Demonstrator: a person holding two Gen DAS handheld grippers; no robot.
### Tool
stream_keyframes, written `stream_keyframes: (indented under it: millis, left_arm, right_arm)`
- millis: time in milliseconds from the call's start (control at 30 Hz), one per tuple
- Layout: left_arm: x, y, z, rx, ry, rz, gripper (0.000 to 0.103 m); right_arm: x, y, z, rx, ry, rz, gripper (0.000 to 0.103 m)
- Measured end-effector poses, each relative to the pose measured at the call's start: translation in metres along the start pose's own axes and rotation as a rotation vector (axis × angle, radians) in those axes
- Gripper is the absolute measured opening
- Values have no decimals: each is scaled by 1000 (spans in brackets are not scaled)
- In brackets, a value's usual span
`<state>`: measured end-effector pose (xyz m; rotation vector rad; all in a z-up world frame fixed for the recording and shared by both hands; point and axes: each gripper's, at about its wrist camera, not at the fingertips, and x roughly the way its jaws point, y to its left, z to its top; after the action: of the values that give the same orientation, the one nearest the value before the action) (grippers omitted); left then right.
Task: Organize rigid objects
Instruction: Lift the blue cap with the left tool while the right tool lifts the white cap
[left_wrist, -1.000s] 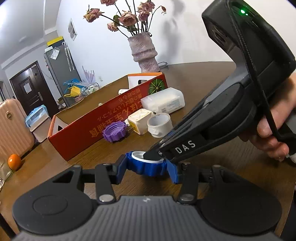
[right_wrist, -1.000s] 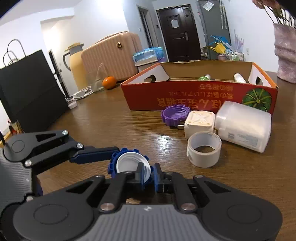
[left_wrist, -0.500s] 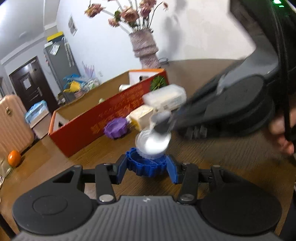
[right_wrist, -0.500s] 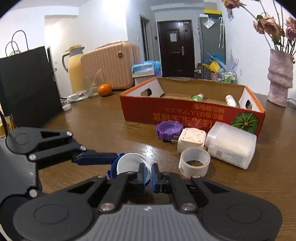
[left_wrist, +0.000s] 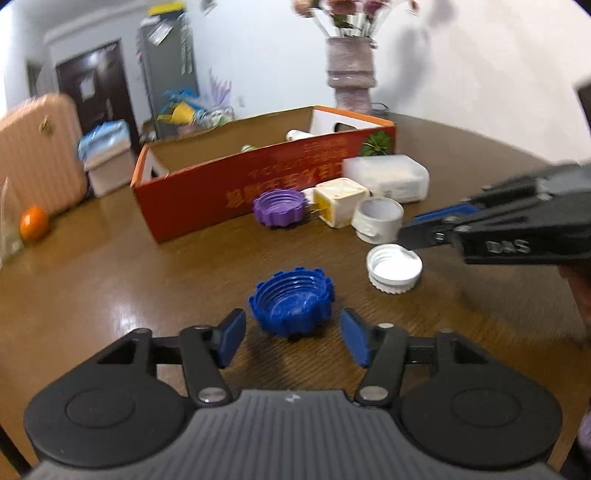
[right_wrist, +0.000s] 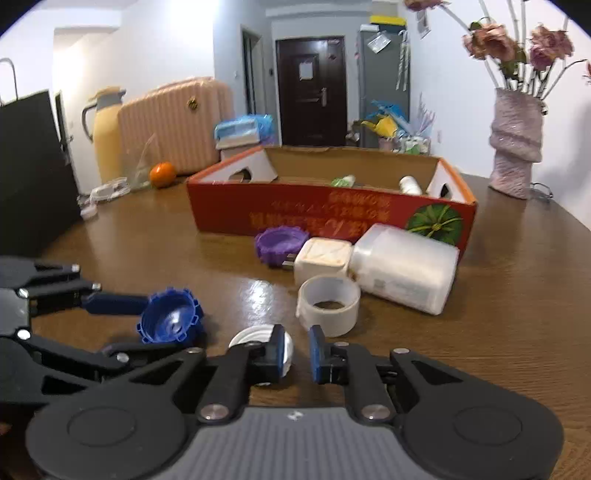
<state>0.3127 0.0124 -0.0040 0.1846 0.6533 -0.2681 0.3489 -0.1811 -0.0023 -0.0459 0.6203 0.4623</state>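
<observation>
A blue ridged cap (left_wrist: 291, 304) sits open side up on the wooden table, just ahead of my open left gripper (left_wrist: 291, 341), which does not touch it. It also shows in the right wrist view (right_wrist: 168, 321). A white cap (left_wrist: 394, 268) lies on the table to its right. My right gripper (right_wrist: 297, 349) is open a little, with the white cap (right_wrist: 255, 338) beside its left finger, not gripped. In the left wrist view the right gripper (left_wrist: 417, 234) hovers at the white cap's far edge.
A red cardboard box (right_wrist: 328, 216) holding small bottles stands behind. In front of it are a purple cap (right_wrist: 280, 243), a cream plug adapter (right_wrist: 323, 260), a tape roll (right_wrist: 328, 304) and a translucent container (right_wrist: 406, 273). A vase (right_wrist: 515, 147) stands at the back right.
The right gripper lifted the white cap out of the blue cap, set it on the table to the right and opened. The left gripper let go of the blue cap and drew back.
</observation>
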Motion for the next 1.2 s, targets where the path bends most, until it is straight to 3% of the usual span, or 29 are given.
stream_keyframes:
  millis: [33,100,167,267,367,433,467,567,733,867,1000,1200]
  left_arm:
    - [0,4,0,-25,2,-3,61]
    - [0,10,0,-68,6,-6,64]
    - [1,15,0,-101,3,-11,67]
    - [6,17,2,-121,-2,-24,67]
    - [13,19,4,-152,9,-36,66]
    - [15,19,6,-154,0,-39,53]
    - [15,19,7,-154,-3,-33,53]
    - [13,17,8,-163,-21,-29,53]
    - [-5,16,6,-182,-61,-6,53]
    - [-28,12,-1,-207,-98,27,53]
    - [-57,3,-13,-215,-146,115,53]
    - [-110,-6,-31,-254,-213,163,53]
  right_arm:
    - [-3,-1,0,-1,-10,6,18]
    - [-13,0,-2,-7,-40,32,35]
    - [-17,3,-4,-20,-40,55,45]
    - [-16,12,-10,-51,-17,66,53]
    - [-6,16,-13,-50,16,59,52]
    - [0,16,-13,-45,30,41,52]
    - [3,16,-13,-42,33,38,52]
    - [11,14,-10,-18,37,45,39]
    - [6,15,-11,-27,21,7,39]
    - [-10,13,-16,-9,0,-2,39]
    - [-37,14,-20,3,-42,-27,39]
    - [-84,18,-30,29,-129,-73,39]
